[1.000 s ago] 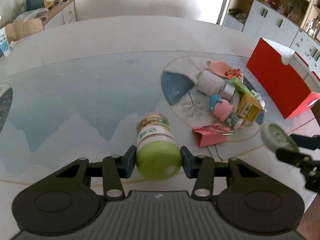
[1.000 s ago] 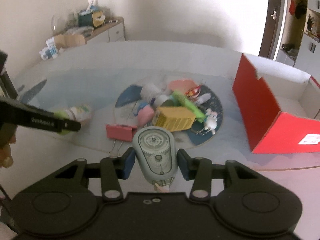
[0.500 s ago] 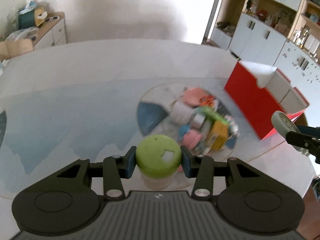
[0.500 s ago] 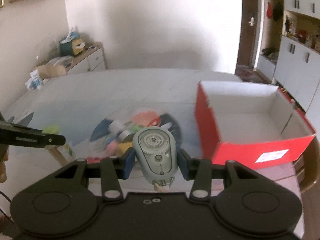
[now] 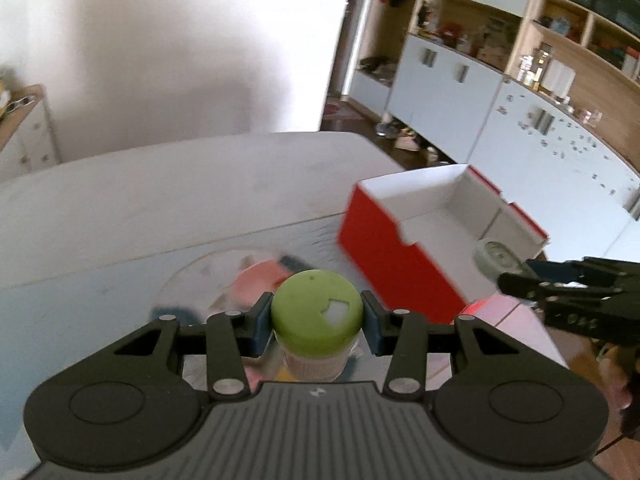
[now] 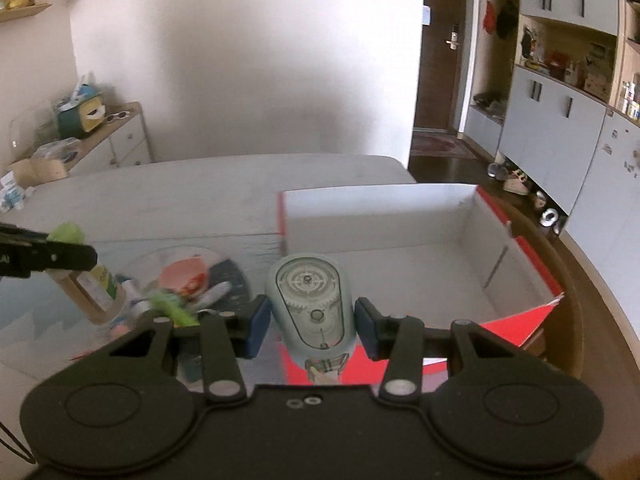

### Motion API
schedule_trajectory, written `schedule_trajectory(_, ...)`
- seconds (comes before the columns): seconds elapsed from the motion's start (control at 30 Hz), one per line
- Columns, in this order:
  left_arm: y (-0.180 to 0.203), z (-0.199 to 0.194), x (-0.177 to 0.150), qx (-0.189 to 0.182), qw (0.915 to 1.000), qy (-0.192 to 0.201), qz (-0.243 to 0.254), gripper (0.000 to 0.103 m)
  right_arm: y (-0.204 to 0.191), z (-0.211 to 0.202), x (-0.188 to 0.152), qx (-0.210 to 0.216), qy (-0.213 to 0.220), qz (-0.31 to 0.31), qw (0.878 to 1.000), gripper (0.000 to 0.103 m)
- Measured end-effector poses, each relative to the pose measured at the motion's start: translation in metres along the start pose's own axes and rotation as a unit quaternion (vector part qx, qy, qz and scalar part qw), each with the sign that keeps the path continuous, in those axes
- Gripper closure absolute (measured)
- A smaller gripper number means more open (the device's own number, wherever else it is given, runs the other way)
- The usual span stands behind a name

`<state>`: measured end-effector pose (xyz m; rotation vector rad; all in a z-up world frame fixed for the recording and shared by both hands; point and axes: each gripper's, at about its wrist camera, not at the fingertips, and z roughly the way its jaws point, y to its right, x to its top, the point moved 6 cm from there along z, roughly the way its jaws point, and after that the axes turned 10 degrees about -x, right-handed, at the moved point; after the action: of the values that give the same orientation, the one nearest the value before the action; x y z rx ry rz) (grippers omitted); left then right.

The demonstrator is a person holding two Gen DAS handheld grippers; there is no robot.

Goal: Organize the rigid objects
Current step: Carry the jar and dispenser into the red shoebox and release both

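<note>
Count: 2 claws, left (image 5: 317, 322) and right (image 6: 309, 322); 1 green-lidded jar (image 5: 317, 316); 1 grey tape dispenser (image 6: 310, 306); 1 red box (image 6: 516, 280); 1 pink bowl (image 6: 184, 276).

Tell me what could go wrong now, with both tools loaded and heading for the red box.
The left tool grips the green-capped bottle only at its cap, so the hanging body could swing or slip. The right tool with the correction tape is near the red box; the two tools may crowd each other.
</note>
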<state>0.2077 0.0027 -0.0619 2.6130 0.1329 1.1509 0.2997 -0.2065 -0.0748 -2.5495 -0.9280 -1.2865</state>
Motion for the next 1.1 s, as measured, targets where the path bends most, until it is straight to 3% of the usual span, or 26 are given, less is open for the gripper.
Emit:
schedule_trajectory(0.5,0.097,0.104,0.070,-0.040,0.9983,-0.027,0.032,0.059,0.075,0.061,0.015,-0.009,-0.029,-0.018,0.999,0.058)
schedule_trajectory(0.83,0.137,0.189,0.076,-0.040,0.9958,-0.074,0.036,0.059,0.102,0.111,0.011,-0.007,-0.064,-0.048,0.997,0.058)
schedule_trajectory(1.0,0.137,0.224,0.066,-0.029,0.9937,-0.105,0.025,0.059,0.110,0.130,0.008,-0.007,-0.080,-0.058,0.995,0.064)
schedule_trajectory(1.1,0.135,0.242,0.061,-0.019,0.9922,-0.121,0.020,0.059,0.111,0.139,0.005,-0.003,-0.089,-0.066,0.994,0.072)
